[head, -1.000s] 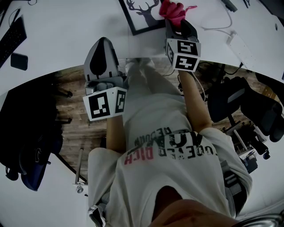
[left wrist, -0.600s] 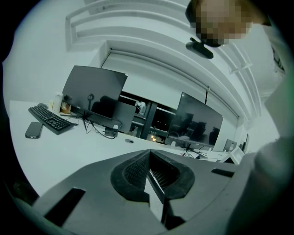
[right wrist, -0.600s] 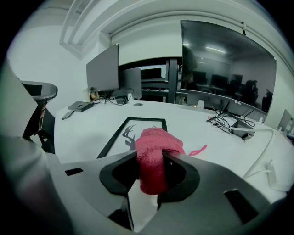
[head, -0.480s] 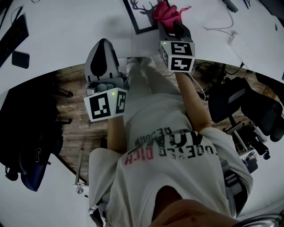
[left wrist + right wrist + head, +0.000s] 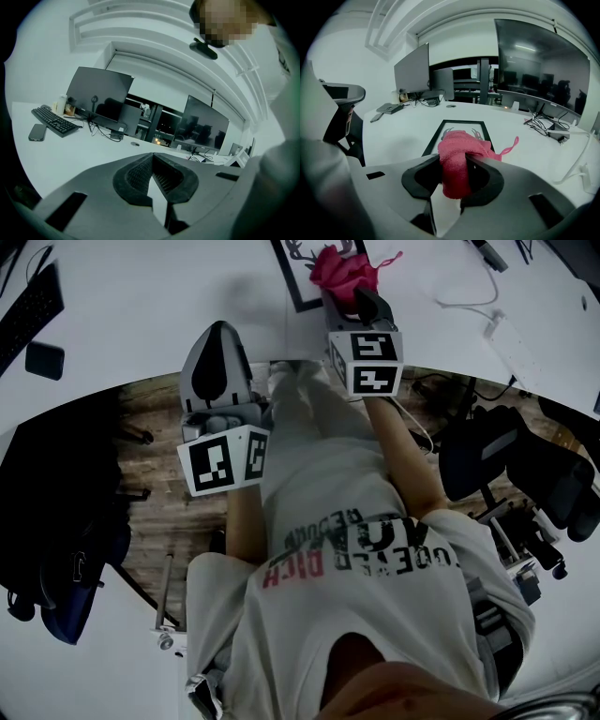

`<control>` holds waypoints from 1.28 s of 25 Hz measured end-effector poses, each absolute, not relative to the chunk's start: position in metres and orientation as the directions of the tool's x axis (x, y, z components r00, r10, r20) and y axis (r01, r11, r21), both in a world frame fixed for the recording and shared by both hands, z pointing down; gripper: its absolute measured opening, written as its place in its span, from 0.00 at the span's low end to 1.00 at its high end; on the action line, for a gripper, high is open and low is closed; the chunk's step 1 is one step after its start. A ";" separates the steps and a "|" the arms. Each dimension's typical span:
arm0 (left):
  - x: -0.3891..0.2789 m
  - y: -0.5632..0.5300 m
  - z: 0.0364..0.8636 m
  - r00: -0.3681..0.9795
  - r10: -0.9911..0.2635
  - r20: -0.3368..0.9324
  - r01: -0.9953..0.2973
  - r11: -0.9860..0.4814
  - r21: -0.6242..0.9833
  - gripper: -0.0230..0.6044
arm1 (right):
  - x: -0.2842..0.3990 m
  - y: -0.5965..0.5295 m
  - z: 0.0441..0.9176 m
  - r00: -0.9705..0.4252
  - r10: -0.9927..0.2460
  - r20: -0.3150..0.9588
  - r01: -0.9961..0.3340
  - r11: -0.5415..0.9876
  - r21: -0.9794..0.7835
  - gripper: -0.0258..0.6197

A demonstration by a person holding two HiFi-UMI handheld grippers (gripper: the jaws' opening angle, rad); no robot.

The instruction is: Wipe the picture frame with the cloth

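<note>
right gripper (image 5: 454, 178) clamped on pink cloth (image 5: 457, 154) | picture frame (image 5: 433, 139) flat on table just ahead, top middle of head view; long side points away — cloth over near end | left gripper (image 5: 152, 180) pinched together, empty; farther off

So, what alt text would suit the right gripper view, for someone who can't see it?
The right tool is clamped on a bunched pink cloth. Just beyond it, a black picture frame lies flat on a white desk, with dark monitors behind.
</note>
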State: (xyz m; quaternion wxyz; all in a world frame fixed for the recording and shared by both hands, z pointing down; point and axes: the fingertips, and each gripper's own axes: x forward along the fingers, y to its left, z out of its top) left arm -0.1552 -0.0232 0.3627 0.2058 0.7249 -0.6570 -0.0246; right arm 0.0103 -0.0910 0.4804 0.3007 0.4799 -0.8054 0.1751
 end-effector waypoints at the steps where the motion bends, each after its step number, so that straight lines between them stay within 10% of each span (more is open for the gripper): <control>1: -0.156 -0.023 0.363 0.135 -0.962 0.235 -0.942 -0.052 0.331 0.03 | 0.008 -0.090 0.480 -0.362 -0.665 0.653 -0.876 0.482 0.005 0.22; 32: -0.167 -0.027 0.364 0.147 -0.961 0.235 -0.941 -0.063 0.334 0.04 | -0.035 -0.074 0.483 -0.408 -0.634 0.656 -0.816 0.576 0.050 0.22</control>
